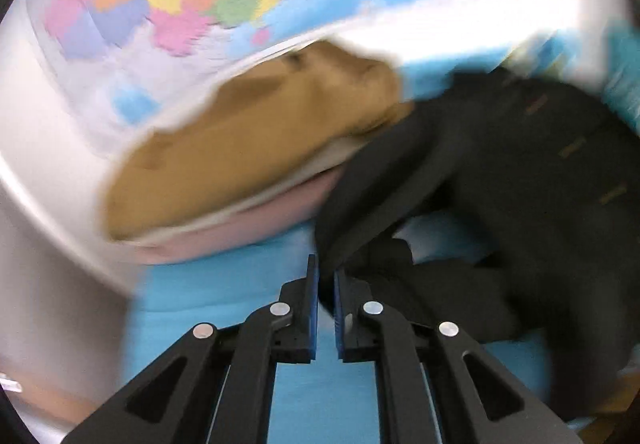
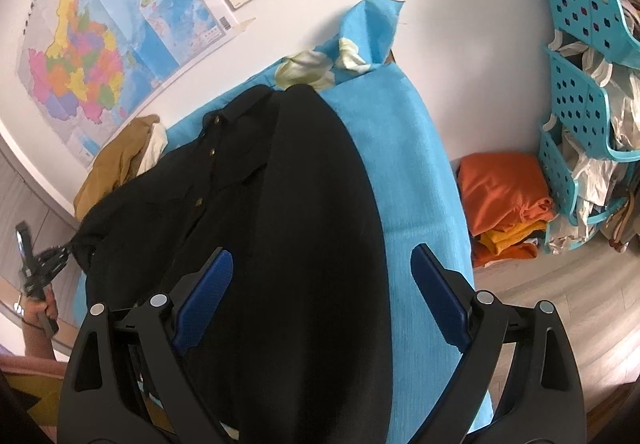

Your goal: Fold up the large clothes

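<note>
While the left gripper (image 1: pixel 326 284) has its jaws nearly together on a corner of the black shirt (image 2: pixel 280 204), the right gripper (image 2: pixel 320 296) hangs with its jaws wide apart above the cloth and grips nothing. The shirt fills the middle of the right wrist view, spread over the blue sheet (image 2: pixel 416 172), with its button line toward the left and one smooth panel already laid over the middle. I judge the folding is at an early stage: one side seems turned in, the left edge is only now taken. At the left a tan garment (image 1: pixel 224 160) lies on a pink one (image 1: pixel 248 236); at the right folded orange clothes (image 2: pixel 504 180) lie beside a turquoise basket (image 2: pixel 576 108)
</note>
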`<state>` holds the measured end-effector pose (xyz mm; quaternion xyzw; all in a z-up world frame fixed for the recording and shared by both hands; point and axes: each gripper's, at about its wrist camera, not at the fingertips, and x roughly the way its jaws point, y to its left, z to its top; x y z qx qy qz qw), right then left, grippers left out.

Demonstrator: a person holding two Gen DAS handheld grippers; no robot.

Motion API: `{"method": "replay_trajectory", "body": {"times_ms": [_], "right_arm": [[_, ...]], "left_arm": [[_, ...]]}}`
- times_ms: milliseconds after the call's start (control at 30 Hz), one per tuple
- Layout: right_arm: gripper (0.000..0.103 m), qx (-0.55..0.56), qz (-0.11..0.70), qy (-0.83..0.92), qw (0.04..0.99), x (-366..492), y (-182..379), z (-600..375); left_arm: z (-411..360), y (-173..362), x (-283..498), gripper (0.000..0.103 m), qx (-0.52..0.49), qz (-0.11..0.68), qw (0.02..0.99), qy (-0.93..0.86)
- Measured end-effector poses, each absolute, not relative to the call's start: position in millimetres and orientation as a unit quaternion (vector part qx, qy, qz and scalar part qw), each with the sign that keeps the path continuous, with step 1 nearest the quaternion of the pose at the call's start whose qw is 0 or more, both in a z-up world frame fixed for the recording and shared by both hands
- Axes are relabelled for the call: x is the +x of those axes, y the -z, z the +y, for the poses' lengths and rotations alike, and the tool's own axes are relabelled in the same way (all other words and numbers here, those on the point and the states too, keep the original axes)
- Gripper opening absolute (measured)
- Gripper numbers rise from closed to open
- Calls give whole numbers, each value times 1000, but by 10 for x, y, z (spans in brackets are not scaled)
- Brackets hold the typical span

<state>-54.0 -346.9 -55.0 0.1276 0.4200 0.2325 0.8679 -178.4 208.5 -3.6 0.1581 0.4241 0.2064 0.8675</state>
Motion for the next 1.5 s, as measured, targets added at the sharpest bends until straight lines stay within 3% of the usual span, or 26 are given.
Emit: {"method": "replay_trajectory", "body": {"times_ms": [133,200,300,433,500,533,567,600,633,667,800,933,967,1000,1100,1167,1233,1300,1400,1500], "right_arm": [[92,130,433,-233,861,-613,632,-3500],[93,134,437,-240,857,-687,646,-3521],[97,130,446,-260,846,-846,691,-3503],[97,108,475,-279,828,-1070,883,-3415],[98,90,465,-277,836,-1154,906,-3373],[88,83,461,-280,838,-1180,891,-3359],[50,88,459,-286,837,-1181,856,-3370],[33,90,459,-285,837,-1173,821,-3383],[24,84,455,-278,842,-1166,743,-3407],[20,65,443,-272,852,-1175,626,-3425],[20,70,395,-250,881,-1130,190,-3640],[26,86,396,-210,890,-987,188,-3812],[31,94,412,-208,882,-932,306,-3817],[35,89,423,-195,880,-899,408,-3803],[46,83,458,-164,870,-857,728,-3776],[72,96,454,-153,873,-882,744,-3823],[84,99,422,-133,891,-1003,617,-3888],[84,106,383,-149,905,-1146,427,-3920],[86,80,354,-221,905,-1358,260,-3698],[84,24,379,-267,886,-1431,356,-3315]], "left_arm": [[2087,517,-1627,60,269,449,792,-314],[2200,477,-1691,61,182,454,826,-280],[2518,328,-1925,76,-39,453,879,-141],[2483,461,-2056,86,-81,467,878,-65],[2302,673,-2014,85,-68,490,867,-63],[2241,734,-1983,84,-55,492,866,-68],[2210,727,-1978,63,-46,477,875,-68],[2185,686,-1987,46,-50,470,880,-55],[2190,639,-1976,18,-53,466,881,-60],[2220,601,-1957,12,-43,465,881,-74],[2367,223,-1910,11,9,421,891,-169],[2554,62,-1928,27,104,415,850,-307],[2572,71,-1958,47,115,420,846,-309],[2537,97,-1989,56,108,427,850,-289],[2417,113,-2119,70,50,428,889,-155],[2267,96,-2265,78,3,412,910,-45],[2090,55,-2403,82,-27,386,921,46],[1979,71,-2447,95,-51,375,919,112],[1749,209,-2444,97,-61,383,906,166],[1641,464,-2263,97,-95,427,878,192]]}}
